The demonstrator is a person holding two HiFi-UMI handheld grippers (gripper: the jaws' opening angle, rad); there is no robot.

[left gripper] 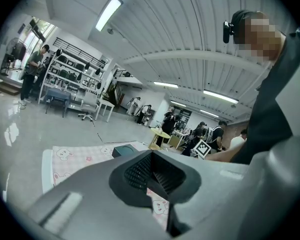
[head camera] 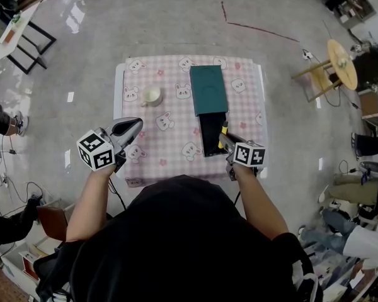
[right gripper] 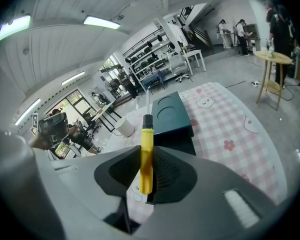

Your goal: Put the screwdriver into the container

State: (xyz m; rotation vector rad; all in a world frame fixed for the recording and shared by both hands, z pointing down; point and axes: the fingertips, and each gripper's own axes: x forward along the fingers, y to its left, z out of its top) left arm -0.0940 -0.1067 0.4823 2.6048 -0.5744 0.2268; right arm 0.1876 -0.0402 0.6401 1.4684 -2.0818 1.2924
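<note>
While the right gripper (head camera: 227,142) pinched the screwdriver (right gripper: 146,151) by its yellow handle, the tool sat just above the open end of the container (head camera: 205,138).
Shaft pointed toward the table's (head camera: 170,153) far edge, roughly along the box's long axis, so it looked lined up to drop in lengthwise. The green cover (head camera: 208,90) was offset toward the far edge, leaving the black half by the near right corner open. The left gripper (head camera: 130,129) had its jaws pressed together on nothing, parked off the near left edge, clear of the work. A cup (head camera: 152,96) stood left of the box, not involved.
</note>
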